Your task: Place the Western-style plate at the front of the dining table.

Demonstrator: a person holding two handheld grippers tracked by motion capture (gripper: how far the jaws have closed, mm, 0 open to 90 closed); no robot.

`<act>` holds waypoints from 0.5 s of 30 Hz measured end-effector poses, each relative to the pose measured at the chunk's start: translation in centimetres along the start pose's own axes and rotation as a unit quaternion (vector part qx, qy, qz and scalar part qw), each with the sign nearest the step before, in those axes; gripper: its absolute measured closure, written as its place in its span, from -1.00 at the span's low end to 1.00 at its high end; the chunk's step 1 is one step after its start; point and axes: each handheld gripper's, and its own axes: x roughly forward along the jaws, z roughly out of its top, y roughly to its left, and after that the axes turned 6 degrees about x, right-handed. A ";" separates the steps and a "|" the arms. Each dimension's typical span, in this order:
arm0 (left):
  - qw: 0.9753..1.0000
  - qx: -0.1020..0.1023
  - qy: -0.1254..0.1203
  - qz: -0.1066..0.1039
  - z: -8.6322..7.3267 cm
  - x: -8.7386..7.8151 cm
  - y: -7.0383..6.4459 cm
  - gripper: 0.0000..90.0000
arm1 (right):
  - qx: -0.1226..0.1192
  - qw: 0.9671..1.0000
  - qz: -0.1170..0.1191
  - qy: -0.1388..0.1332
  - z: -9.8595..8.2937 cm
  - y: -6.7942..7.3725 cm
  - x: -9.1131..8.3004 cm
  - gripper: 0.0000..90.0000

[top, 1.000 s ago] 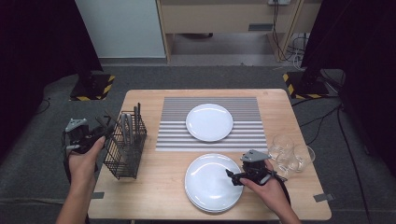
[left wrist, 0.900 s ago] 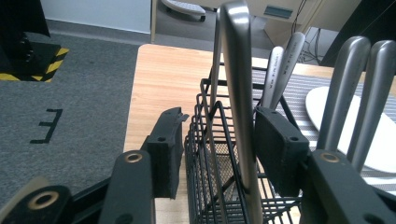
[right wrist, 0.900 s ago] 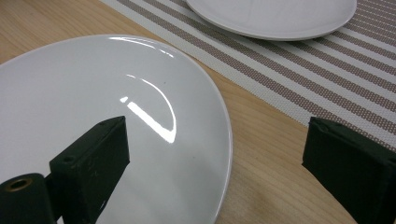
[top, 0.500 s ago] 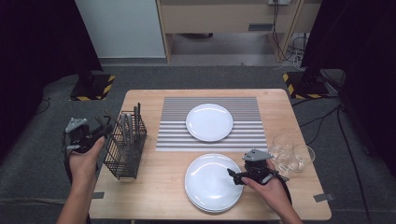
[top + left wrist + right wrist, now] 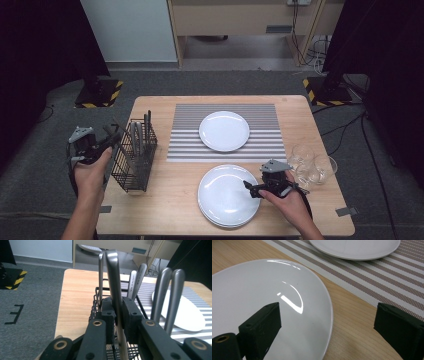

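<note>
At lower left of the high view, the left gripper (image 5: 111,141) clamps a cutlery handle (image 5: 115,282) standing in the wire basket (image 5: 134,165). Lower centre, the right gripper (image 5: 252,188) gapes over the plate stack's (image 5: 222,197) rim. Pulling the handle sideways could tip the basket.

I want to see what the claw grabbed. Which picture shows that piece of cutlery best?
The left gripper view: the left gripper has its jaws shut on a metal cutlery handle, close up. The high view shows cutlery only as small sticks in the wire basket. The right gripper view looks at plates instead.
</note>
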 end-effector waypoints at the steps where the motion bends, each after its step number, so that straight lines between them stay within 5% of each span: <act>1: 1.000 -0.005 -0.003 -0.003 0.1 -0.1 0.1 0.82 | -0.001 1.000 0.000 -0.001 0.0 0.0 0.1 -0.83; 15: 0.999 -0.014 -0.033 -0.015 1.4 -2.1 -0.4 0.85 | 0.000 1.000 0.000 -0.001 0.0 0.1 0.2 -0.83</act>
